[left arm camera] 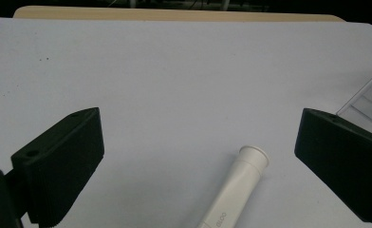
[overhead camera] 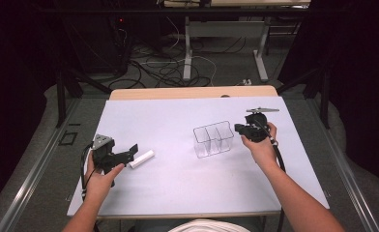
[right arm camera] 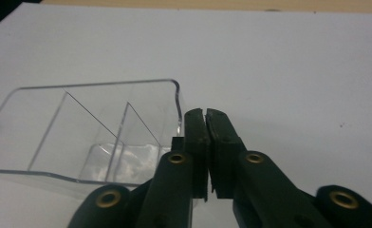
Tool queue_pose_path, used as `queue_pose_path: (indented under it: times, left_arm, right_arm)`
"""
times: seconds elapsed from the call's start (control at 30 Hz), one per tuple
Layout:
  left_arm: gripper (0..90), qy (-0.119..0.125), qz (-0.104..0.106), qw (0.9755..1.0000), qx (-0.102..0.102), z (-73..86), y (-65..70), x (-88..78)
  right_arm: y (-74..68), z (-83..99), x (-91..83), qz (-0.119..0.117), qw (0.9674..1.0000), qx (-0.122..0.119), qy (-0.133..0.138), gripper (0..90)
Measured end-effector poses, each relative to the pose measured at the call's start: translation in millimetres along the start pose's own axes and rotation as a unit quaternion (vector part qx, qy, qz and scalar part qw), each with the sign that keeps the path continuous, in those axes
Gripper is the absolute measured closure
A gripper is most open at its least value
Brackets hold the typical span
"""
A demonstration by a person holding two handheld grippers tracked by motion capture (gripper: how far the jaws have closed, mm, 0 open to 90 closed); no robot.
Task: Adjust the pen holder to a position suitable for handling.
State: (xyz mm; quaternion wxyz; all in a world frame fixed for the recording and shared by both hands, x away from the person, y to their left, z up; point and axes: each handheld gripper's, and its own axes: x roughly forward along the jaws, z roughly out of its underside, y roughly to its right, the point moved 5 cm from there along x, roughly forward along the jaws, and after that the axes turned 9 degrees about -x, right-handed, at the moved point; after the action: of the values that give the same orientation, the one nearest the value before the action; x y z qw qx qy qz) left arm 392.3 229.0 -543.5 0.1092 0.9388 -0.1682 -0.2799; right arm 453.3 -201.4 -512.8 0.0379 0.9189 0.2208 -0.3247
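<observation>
Left gripper [overhead camera: 129, 153] fingers apart over white tube [left arm camera: 238, 183]; right gripper [right arm camera: 206, 118] fingers together beside clear three-compartment organizer [right arm camera: 79, 128].

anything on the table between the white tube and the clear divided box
Nothing. In the high view the stretch of white table cover between the white tube and the clear divided box is bare.

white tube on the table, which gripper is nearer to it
Left. The left gripper is open right beside the white tube, which lies between its jaws in the left gripper view. The right gripper is shut across the table, against the clear organizer.
</observation>
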Motion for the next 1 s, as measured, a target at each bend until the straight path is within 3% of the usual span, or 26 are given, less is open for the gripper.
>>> queue_pose_path:
  times: [0.2,0.4,0.57,1.0]
  left_arm:
    - [2.4,-0.002,-0.002,1.0,0.0,0.3,-0.9,-0.6]
    - [2.5,-0.002,-0.002,1.0,0.001,0.2,-0.9,-0.6]
    - [2.5,-0.003,-0.002,1.0,0.001,0.2,-1.2,-0.7]
    - [2.6,-0.002,-0.003,1.0,0.001,0.0,-1.7,-1.3]
  right_arm:
    - [-2.7,18.1,12.1,0.013,0.9997,-0.011,-0.017,90.0]
    - [-7.4,23.5,15.7,0.021,0.9994,-0.014,-0.025,90.0]
    - [-12.4,24.3,15.2,0.014,0.9994,-0.009,-0.029,90.0]
    - [-42.9,24.8,17.0,-0.007,0.9988,-0.027,-0.04,90.0]
